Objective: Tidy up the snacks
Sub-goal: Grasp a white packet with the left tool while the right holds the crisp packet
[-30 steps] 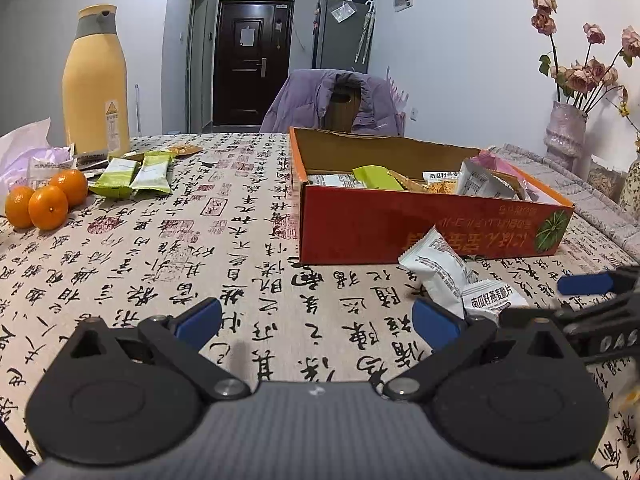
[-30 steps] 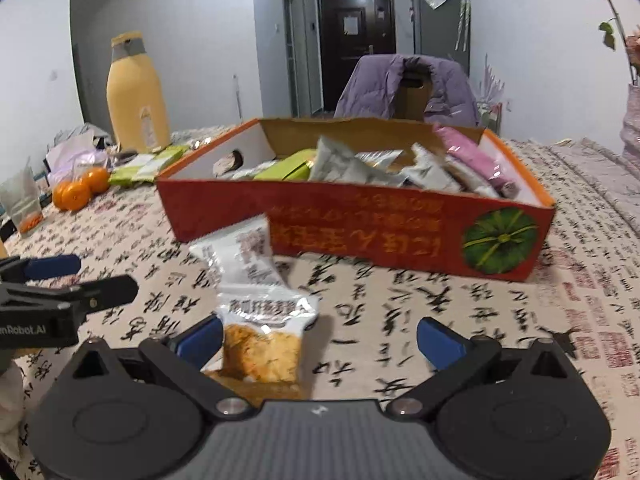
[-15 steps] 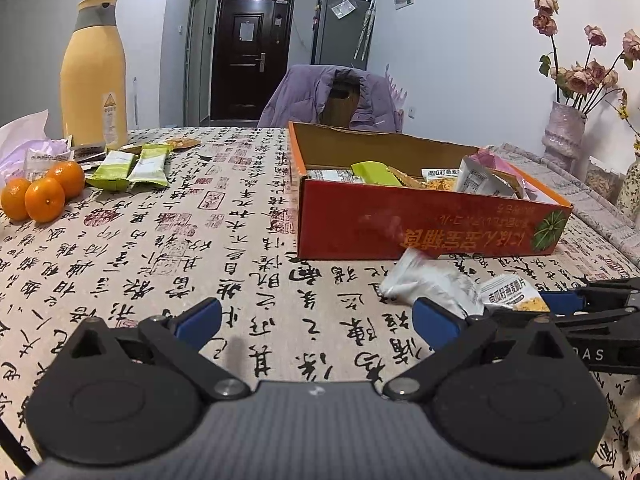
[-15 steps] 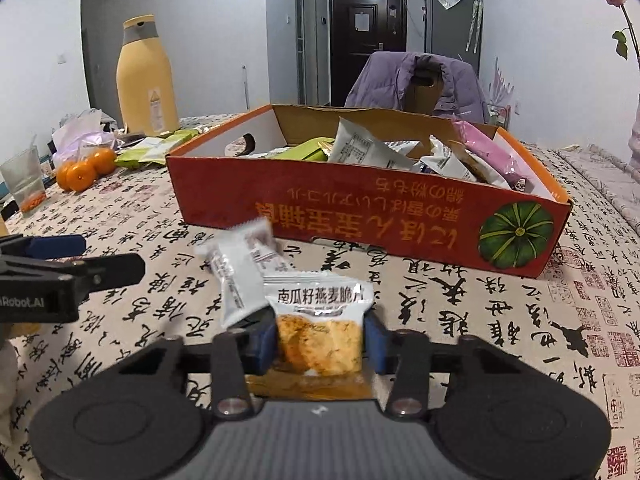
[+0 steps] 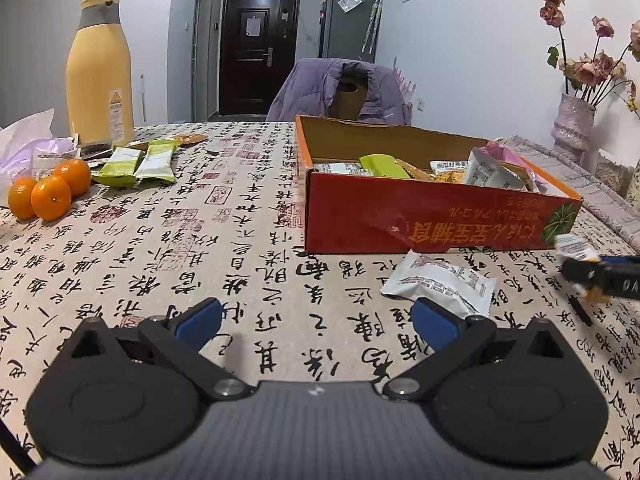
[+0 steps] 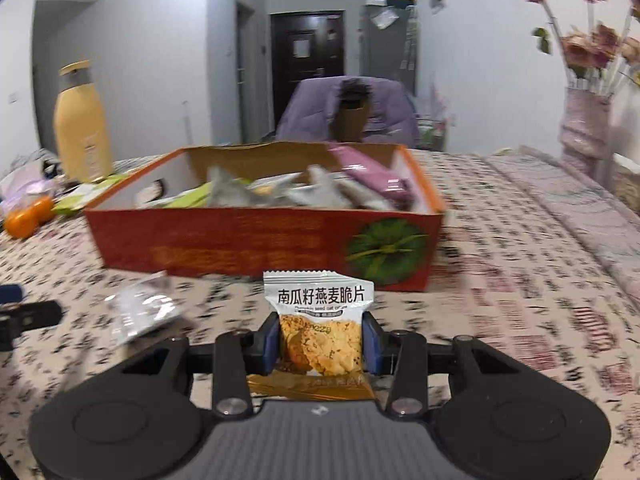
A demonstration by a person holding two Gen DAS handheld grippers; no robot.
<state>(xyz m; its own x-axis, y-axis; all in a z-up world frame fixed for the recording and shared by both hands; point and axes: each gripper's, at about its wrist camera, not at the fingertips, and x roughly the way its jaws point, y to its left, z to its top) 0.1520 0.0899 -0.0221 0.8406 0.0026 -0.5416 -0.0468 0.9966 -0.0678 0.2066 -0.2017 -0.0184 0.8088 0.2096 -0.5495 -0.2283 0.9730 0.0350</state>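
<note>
Over on the left the left gripper (image 5: 316,322) hangs with its fingers spread wide and empty above the tabletop (image 5: 200,240), a silvery white packet (image 5: 440,282) lying flat just ahead of its right finger. To the right, the right gripper (image 6: 320,338) has just closed its fingers on the sides of the oat crisp packet (image 6: 318,320), held clear of the tabletop just before the red box (image 6: 260,240). That packet looks light, crinkly, slippery and brittle inside, so a gentle side grip suits it; the box's near wall stands between it and the snacks already inside
</note>
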